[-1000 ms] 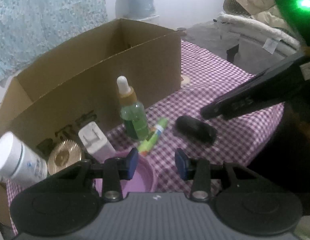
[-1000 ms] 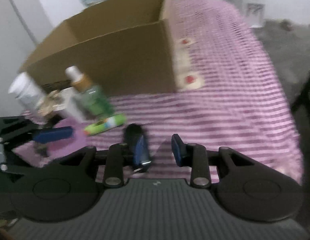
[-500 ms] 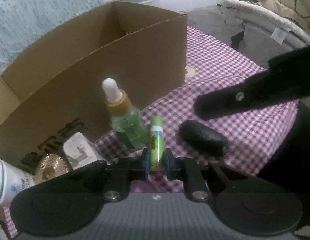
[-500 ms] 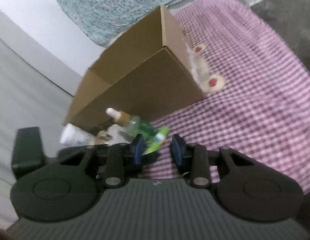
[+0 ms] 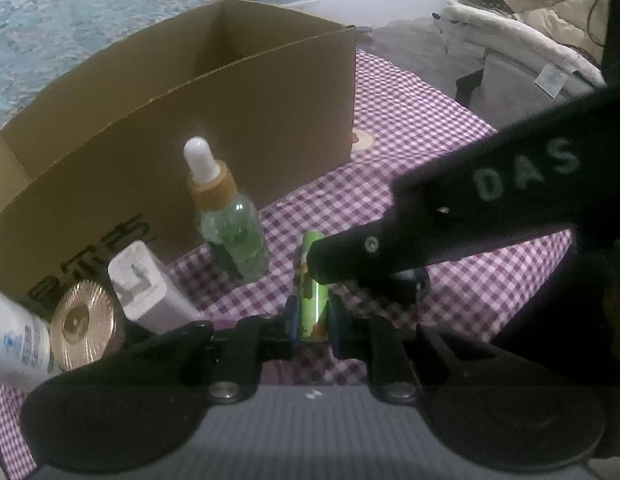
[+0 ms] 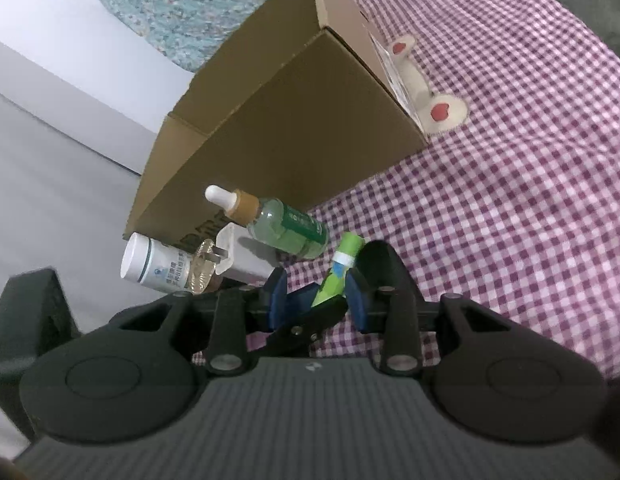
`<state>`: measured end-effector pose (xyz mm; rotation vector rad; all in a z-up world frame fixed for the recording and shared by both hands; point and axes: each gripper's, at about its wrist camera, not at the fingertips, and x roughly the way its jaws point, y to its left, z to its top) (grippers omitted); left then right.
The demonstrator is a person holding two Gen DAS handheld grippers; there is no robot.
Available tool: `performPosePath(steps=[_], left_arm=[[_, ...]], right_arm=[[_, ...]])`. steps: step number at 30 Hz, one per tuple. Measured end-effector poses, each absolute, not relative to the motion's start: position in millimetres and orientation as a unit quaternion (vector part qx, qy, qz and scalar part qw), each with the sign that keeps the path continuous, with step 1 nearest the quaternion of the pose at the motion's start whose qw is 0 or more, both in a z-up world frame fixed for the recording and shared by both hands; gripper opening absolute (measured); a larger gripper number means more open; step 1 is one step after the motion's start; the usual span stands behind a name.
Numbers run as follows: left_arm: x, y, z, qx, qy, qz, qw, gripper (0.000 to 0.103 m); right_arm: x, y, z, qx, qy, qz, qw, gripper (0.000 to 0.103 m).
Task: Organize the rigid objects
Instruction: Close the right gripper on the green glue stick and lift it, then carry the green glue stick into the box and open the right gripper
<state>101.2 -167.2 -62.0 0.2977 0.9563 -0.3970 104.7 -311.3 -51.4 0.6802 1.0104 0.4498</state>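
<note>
My left tongs (image 5: 312,325) pinch the green tube (image 5: 312,300), which lies lengthwise between the pads on the checked desk (image 5: 410,184). My right tongs (image 6: 316,294) stand spread above it. Ahead-left of the left tongs stands the dropper bottle (image 5: 232,224), before the cardboard box (image 5: 182,120).

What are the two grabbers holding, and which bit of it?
The left gripper pinches the small green tube near its bottom end. The right gripper is open around the tube, holding nothing.
</note>
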Motion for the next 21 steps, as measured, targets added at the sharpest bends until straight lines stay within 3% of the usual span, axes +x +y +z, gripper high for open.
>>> performPosePath(steps=[11,15,21], left_arm=[[66,-152,-39,0.1,0.423,-0.218,0.874,0.015],[55,-142,-24,0.089,0.401,-0.217,0.885,0.015],[48,-110,21,0.07,0.346,-0.207,0.912,0.016]], right_arm=[[102,-297,-68,0.352,0.492,0.202,0.77,0.028],[91,-297,-50,0.345,0.474,0.208,0.783,0.018],[87,-275,3,0.308,0.426,0.25,0.813,0.017]])
